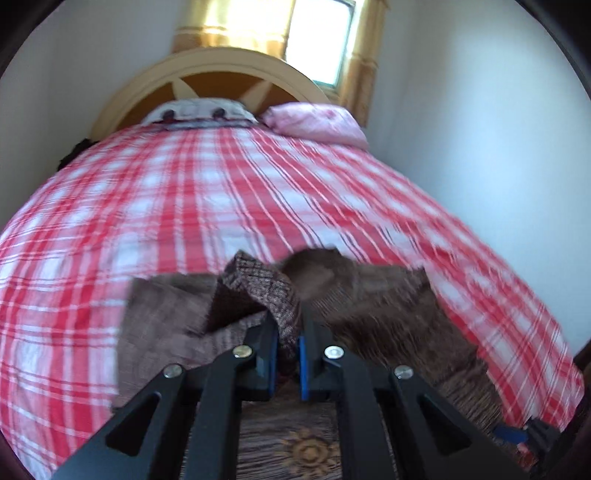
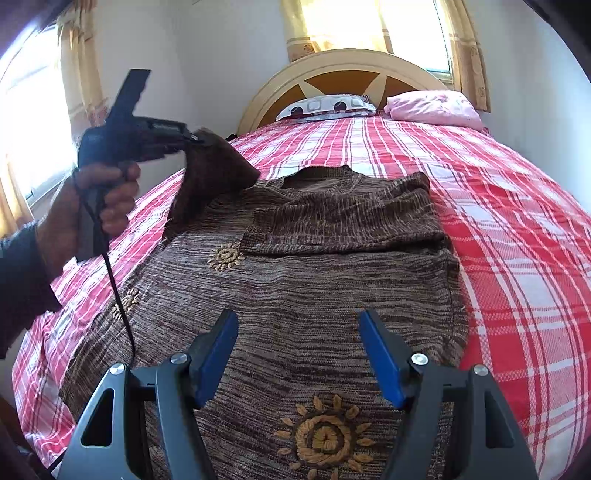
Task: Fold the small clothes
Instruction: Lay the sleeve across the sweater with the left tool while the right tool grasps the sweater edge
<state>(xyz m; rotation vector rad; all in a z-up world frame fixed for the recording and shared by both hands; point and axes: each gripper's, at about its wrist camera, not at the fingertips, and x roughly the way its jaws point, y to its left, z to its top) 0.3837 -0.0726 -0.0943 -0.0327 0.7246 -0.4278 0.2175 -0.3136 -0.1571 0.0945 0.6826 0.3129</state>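
Lying spread across the bed with the red-and-white plaid cover (image 2: pixel 517 229) is the brown melange knit sweater with embroidered tan sun motifs (image 2: pixel 314 288), hem end near the right wrist camera, neckline toward the headboard. Its right sleeve is already folded in across the chest. Left hand-held gripper (image 1: pixel 287 343): blue pads pinched narrow on a bunched fold of the sweater's left sleeve, fabric squeezed between them. The right wrist view shows the same left hand-held gripper (image 2: pixel 192 138) raised above the bed's left side, the sleeve hanging from its tip down to the sweater's shoulder. The person's left hand (image 2: pixel 107 199) wraps the black grip; a thin black cable (image 2: pixel 118 295) drops from it across the sweater's edge.

Right hand-held gripper (image 2: pixel 299 354): blue-padded fingers (image 2: pixel 218 354) spread wide, nothing between them, over the lower part of the sweater; cannot tell if it touches the cloth. One large sun motif (image 2: pixel 325 439) sits just below the gap; smaller ones lie farther up on the left.

At the head of the bed: cream arched wooden headboard with brown inset panels (image 2: pixel 340 70), white pillow with dark ring print (image 2: pixel 325 107), pink pillow (image 2: pixel 436 107) beside it. Yellow curtains (image 2: pixel 332 26) over a bright window behind. Left wrist view is motion-blurred.
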